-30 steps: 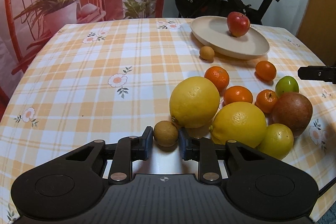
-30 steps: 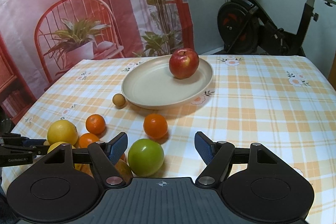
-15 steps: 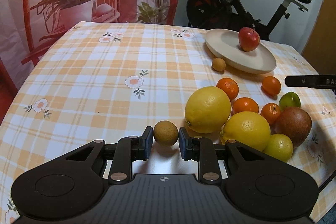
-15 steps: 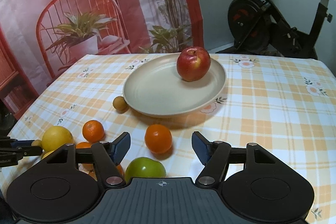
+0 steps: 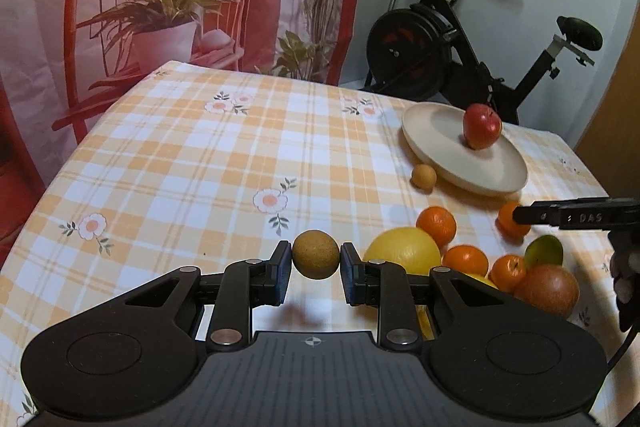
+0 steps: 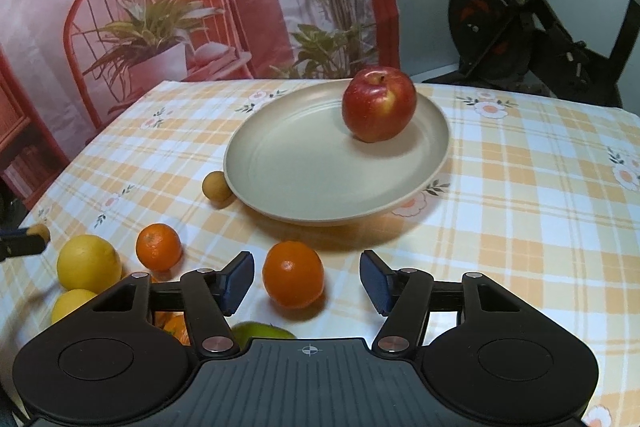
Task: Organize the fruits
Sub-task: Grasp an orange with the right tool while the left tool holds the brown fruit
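Note:
My left gripper (image 5: pixel 315 263) is shut on a small brown round fruit (image 5: pixel 315 254) and holds it above the checked tablecloth. A beige plate (image 5: pixel 440 147) with a red apple (image 5: pixel 481 125) stands at the far right; in the right wrist view the plate (image 6: pixel 304 167) and apple (image 6: pixel 379 104) lie ahead. My right gripper (image 6: pixel 307 281) is open, its fingers either side of an orange (image 6: pixel 293 279) on the cloth. A heap of lemons (image 5: pixel 402 255), oranges (image 5: pixel 437 225), a green fruit (image 5: pixel 544 251) and a brown-red fruit (image 5: pixel 547 289) lies right of the left gripper.
A second small brown fruit (image 6: pixel 216 187) rests against the plate's left rim. Lemons (image 6: pixel 89 262) and another orange (image 6: pixel 158 246) lie left of the right gripper. An exercise bike (image 5: pixel 460 43) and a printed backdrop stand behind the table.
My left gripper has lifted the small brown fruit off the cloth. My right gripper has moved forward past the green fruit, so the orange now sits between its open fingers.

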The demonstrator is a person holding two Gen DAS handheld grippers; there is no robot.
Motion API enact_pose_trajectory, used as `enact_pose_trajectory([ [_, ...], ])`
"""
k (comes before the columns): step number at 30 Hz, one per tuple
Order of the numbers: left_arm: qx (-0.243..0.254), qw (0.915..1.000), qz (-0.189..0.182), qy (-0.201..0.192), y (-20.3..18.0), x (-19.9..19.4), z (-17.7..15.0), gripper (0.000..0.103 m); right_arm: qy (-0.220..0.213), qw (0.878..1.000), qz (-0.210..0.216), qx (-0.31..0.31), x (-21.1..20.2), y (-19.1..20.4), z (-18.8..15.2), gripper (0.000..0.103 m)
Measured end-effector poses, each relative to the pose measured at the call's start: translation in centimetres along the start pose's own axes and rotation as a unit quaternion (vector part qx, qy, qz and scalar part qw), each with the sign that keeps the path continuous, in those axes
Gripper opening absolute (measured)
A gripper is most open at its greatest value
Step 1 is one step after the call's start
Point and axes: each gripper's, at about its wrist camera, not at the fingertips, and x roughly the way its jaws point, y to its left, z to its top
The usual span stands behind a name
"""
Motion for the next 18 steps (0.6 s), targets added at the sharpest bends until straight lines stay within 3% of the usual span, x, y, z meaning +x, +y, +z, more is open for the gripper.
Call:
enact_pose_trajectory([
  [4,-0.001,1.0,-0.002,0.0,-0.1,0.1,0.1,0.028,0.016,1.0,0.004,-0.01,0.9,0.2,0.4,0.046],
  [9,0.001,1.0,-0.002,0.005,-0.1,0.3,-0.1,0.028,0.038,0.999,0.01,-0.018,1.8,0.5,0.5,0.043],
  [18,0.003,1.0,-0.006,0.005,-0.2,0.2,0.1,0.028,0.043,0.999,0.011,-0.018,2.0,0.9,0.5,0.033],
])
